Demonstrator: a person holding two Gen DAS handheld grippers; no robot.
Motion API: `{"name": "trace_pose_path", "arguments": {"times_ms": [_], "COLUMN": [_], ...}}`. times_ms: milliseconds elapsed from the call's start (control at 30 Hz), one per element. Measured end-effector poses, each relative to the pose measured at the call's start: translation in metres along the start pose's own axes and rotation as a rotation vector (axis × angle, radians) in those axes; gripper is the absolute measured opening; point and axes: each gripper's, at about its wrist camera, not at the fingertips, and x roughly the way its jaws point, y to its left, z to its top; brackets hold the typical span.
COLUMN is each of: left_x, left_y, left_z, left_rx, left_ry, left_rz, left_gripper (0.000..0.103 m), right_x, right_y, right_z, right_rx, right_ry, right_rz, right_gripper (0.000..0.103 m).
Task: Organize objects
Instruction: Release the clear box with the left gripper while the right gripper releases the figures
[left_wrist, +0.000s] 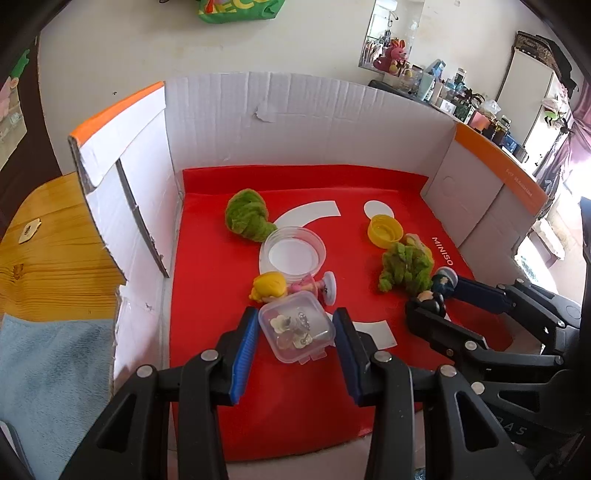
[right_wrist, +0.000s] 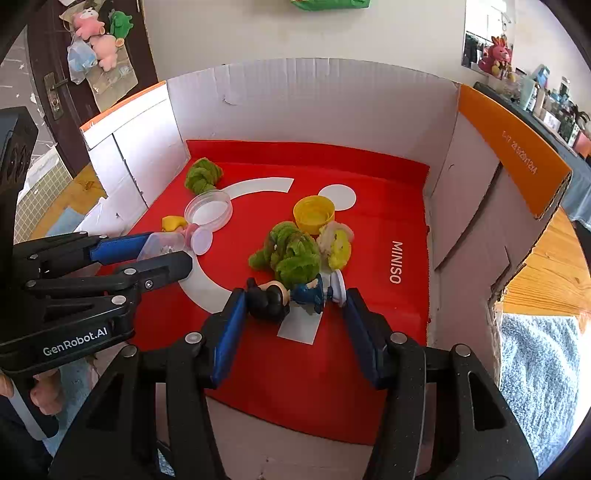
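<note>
My left gripper (left_wrist: 295, 328) is open around a small clear square box (left_wrist: 295, 326) of trinkets lying on the red mat (left_wrist: 221, 295); the pads stand just off its sides. My right gripper (right_wrist: 295, 299) is open around a dark-haired figurine in blue (right_wrist: 288, 293) lying on its side, not touching it. A yellow-haired pink figurine (left_wrist: 273, 286) lies behind the clear box. Two green fuzzy lumps (left_wrist: 247, 219) (left_wrist: 404, 267), a round clear lid (left_wrist: 293, 254) and a yellow cap (left_wrist: 384, 230) lie further back.
The red mat lies inside an open white cardboard box (left_wrist: 295, 110) with orange-edged flaps (left_wrist: 498, 170). A wooden table (left_wrist: 48, 240) and a blue-grey towel (left_wrist: 51, 365) lie to the left. A pale yellow item (right_wrist: 336, 243) sits beside the right green lump.
</note>
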Motion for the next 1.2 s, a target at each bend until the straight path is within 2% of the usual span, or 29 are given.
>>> {"name": "trace_pose_path", "arguments": {"times_ms": [100, 233, 900, 1033, 1200], "left_x": [0.0, 0.0, -0.012, -0.021, -0.031], "left_y": [0.0, 0.0, -0.007, -0.009, -0.01], "left_z": [0.0, 0.0, -0.004, -0.006, -0.011], "left_rx": [0.001, -0.001, 0.004, 0.01, 0.012], "left_ry": [-0.001, -0.001, -0.025, -0.042, -0.058], "left_rz": [0.003, 0.005, 0.001, 0.007, 0.011], "left_gripper": [0.043, 0.043, 0.046, 0.052, 0.052], "right_x": [-0.001, -0.001, -0.02, -0.028, -0.038], "right_y": [0.0, 0.002, 0.007, 0.009, 0.012], "right_z": [0.0, -0.001, -0.005, -0.008, -0.011], "right_rx": [-0.001, -0.003, -0.01, -0.012, -0.018], "right_ry": [0.002, 0.005, -0.021, -0.035, -0.047], "right_rz": [0.004, 0.018, 0.022, 0.022, 0.019], "right_gripper": [0.053, 0.059, 0.065, 0.067, 0.07]}}
